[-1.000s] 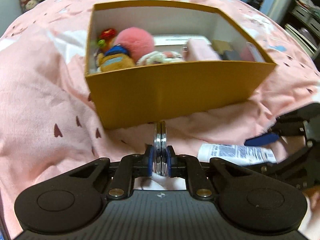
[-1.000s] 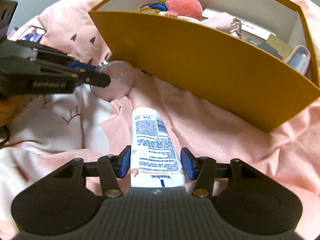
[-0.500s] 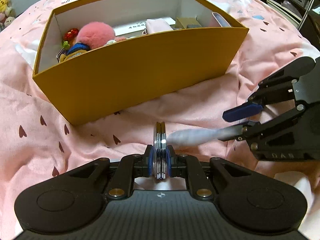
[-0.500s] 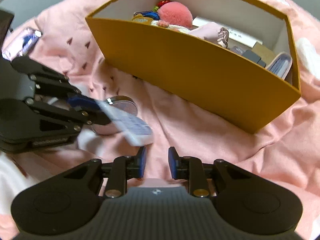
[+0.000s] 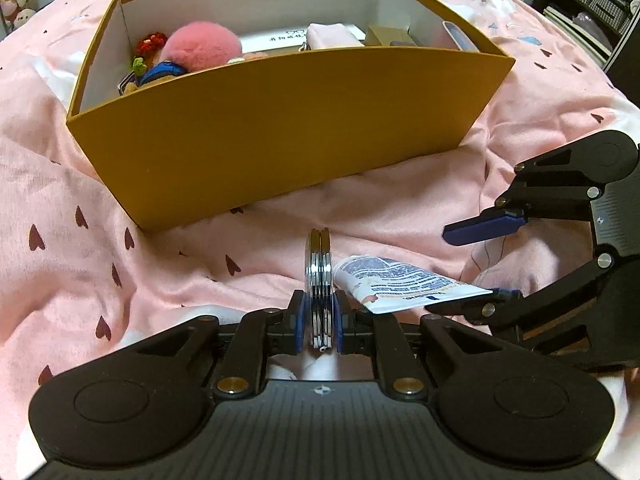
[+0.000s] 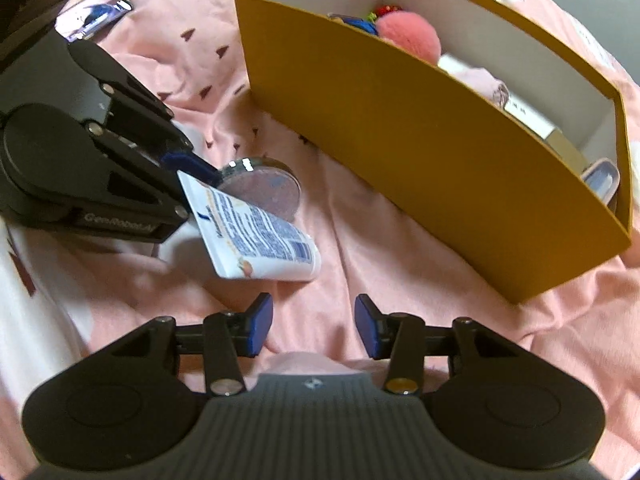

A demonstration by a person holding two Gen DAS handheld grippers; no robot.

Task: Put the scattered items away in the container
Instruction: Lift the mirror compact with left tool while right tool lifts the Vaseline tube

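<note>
The left gripper (image 5: 319, 326) clamps a round compact mirror (image 5: 318, 276) on edge. The right gripper (image 6: 314, 326) is spread wide, holding nothing, near the lotion tube (image 6: 256, 236) and yellow box (image 6: 420, 120).

The box (image 5: 288, 128) has an open top, but its tall near wall stands between both grippers and the inside, where a pink pompom (image 5: 202, 46) and other small things crowd the left and back, with what seems some open room nearer the front, though the wall hides it. On the pink blanket (image 6: 360, 240) the strip along the box front lies bare. The white tube (image 6: 260, 236) lies just ahead of the open right gripper (image 6: 314, 328), against the left gripper (image 5: 318, 322) and its round compact (image 5: 318, 280).
</note>
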